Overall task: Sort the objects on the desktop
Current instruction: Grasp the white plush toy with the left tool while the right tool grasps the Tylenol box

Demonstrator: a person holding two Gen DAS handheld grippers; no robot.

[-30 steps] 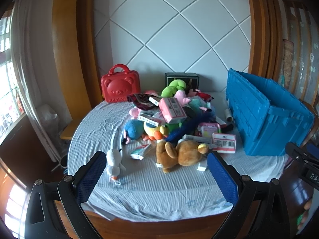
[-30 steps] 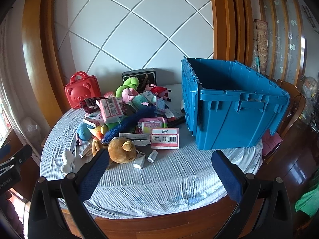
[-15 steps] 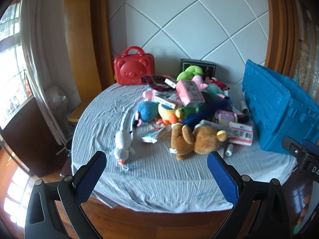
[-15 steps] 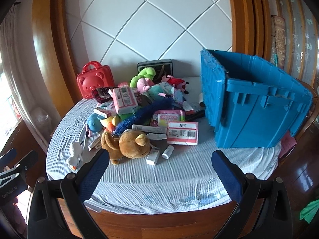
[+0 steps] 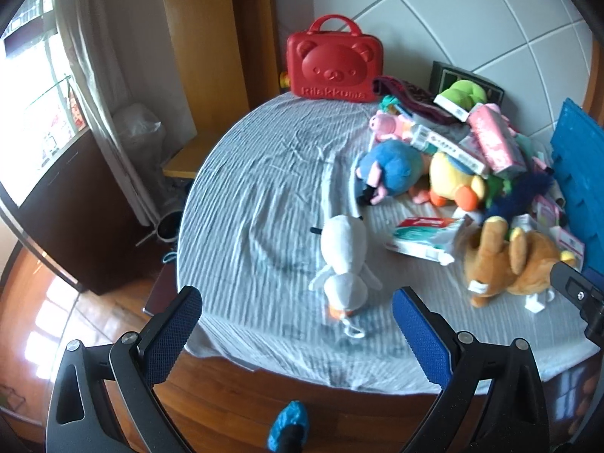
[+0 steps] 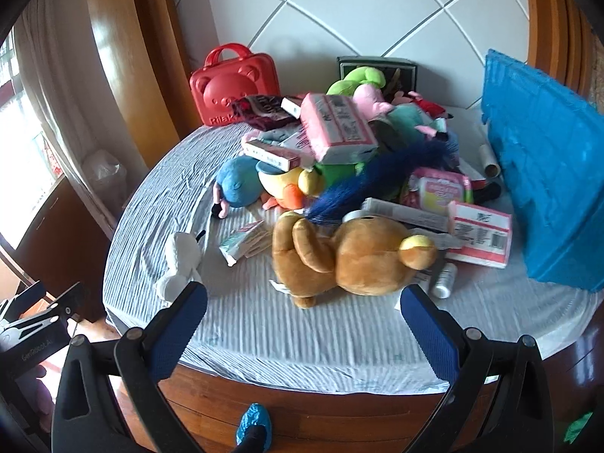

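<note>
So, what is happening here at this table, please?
A person holds a gripper in each hand over a round table heaped with toys and boxes, about to sort them. Both grippers are open and empty. The left gripper points at a white plush toy near the edge, and the right gripper points at a brown teddy bear. A blue crate stands at the right. Nothing is picked up yet.

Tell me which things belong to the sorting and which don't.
For sorting: white plush, brown bear, blue plush, yellow duck, pink packet, blue crate.
Just lying about: bagged bin, blue shoe cover.
</note>
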